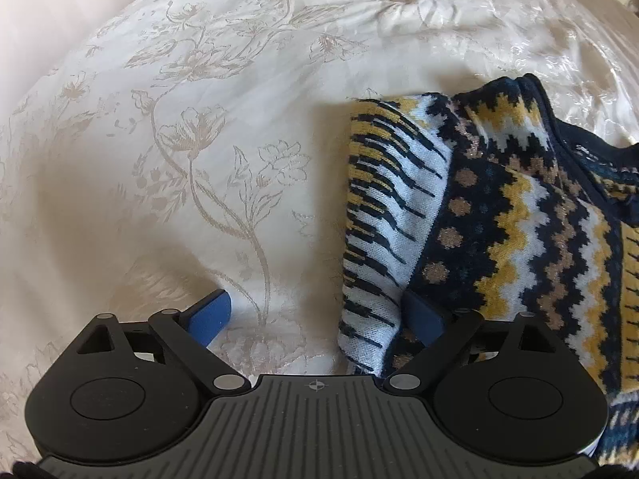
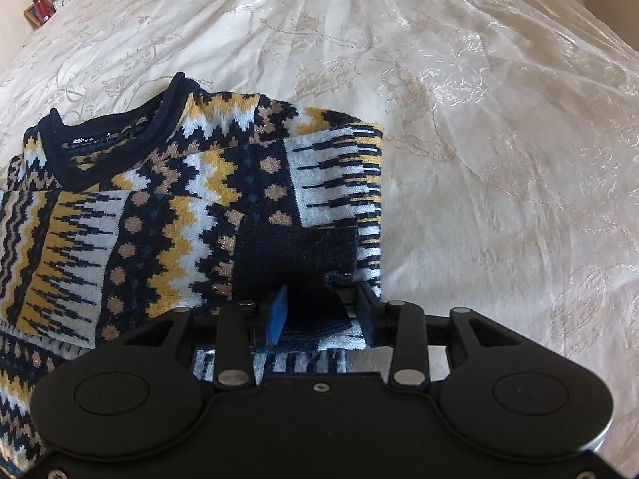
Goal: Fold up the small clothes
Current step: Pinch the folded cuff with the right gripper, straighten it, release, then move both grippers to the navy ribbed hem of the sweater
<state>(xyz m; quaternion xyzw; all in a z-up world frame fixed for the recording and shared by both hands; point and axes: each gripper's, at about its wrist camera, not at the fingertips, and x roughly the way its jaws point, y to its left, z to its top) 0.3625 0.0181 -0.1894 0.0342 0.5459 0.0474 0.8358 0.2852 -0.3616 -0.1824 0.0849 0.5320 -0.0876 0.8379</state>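
Observation:
A navy, yellow, white and tan patterned knit sweater [image 1: 519, 207] lies on the bed, its sleeves folded in over the body. In the right wrist view the sweater [image 2: 159, 215] fills the left half, neckline at the far left. My left gripper [image 1: 319, 319] is open, its blue pads wide apart; the right pad lies against the sweater's left folded edge, the left pad over bare bedspread. My right gripper [image 2: 319, 311] has its jaws partly closed around the dark navy sleeve cuff [image 2: 295, 255], which lies folded onto the sweater's right side.
A cream floral bedspread [image 1: 199, 139] covers the whole bed and shows in the right wrist view [image 2: 499, 159]. Small framed items and a red object [image 2: 42, 8] stand on a surface beyond the bed's far left corner.

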